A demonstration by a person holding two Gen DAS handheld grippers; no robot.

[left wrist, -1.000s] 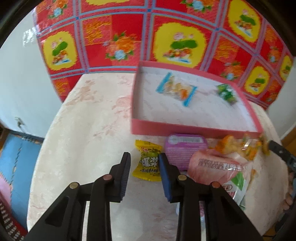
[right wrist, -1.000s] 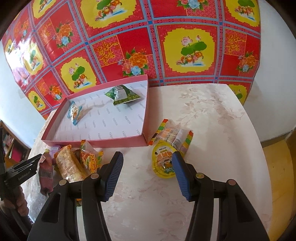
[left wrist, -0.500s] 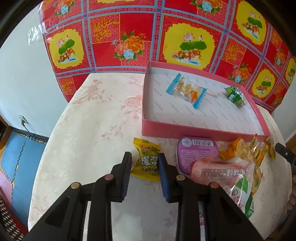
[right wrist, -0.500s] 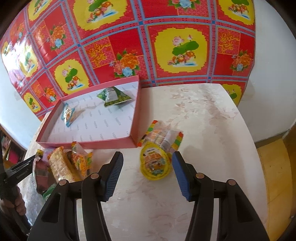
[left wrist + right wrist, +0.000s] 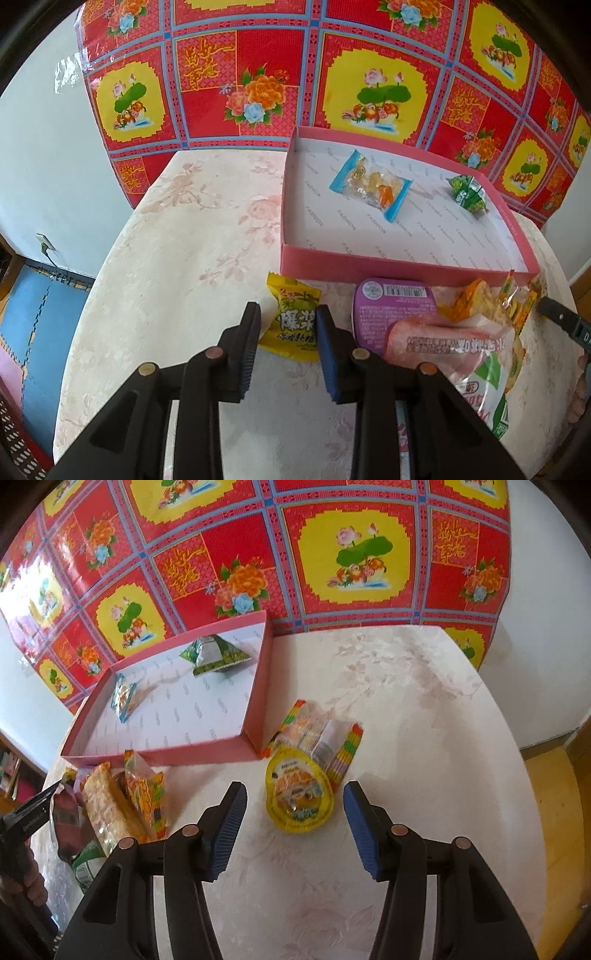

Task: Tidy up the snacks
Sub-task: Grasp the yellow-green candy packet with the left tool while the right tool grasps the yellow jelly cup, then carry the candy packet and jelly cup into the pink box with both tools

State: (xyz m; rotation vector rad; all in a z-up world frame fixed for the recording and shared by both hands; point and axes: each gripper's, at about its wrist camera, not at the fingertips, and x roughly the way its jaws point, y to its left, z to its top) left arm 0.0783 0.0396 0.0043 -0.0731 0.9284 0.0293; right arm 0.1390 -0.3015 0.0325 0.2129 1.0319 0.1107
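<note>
Snacks ringed around a pink box (image 5: 373,265) on the bench (image 5: 177,266)

Left hand-held gripper (image 5: 287,325), released, straddles a yellow packet (image 5: 293,321); right hand-held gripper (image 5: 294,798), released, flanks a yellow jelly cup (image 5: 298,794).

The word "FASHION" repeats across the white floor of the pink box (image 5: 406,264); the snack labels are not readable.

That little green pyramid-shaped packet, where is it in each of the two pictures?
Left wrist view: green packet sits at the far right corner inside the pink box.
Right wrist view: green packet sits upper middle, near the box's far right wall.
Shared landmark: the pink box.
</note>
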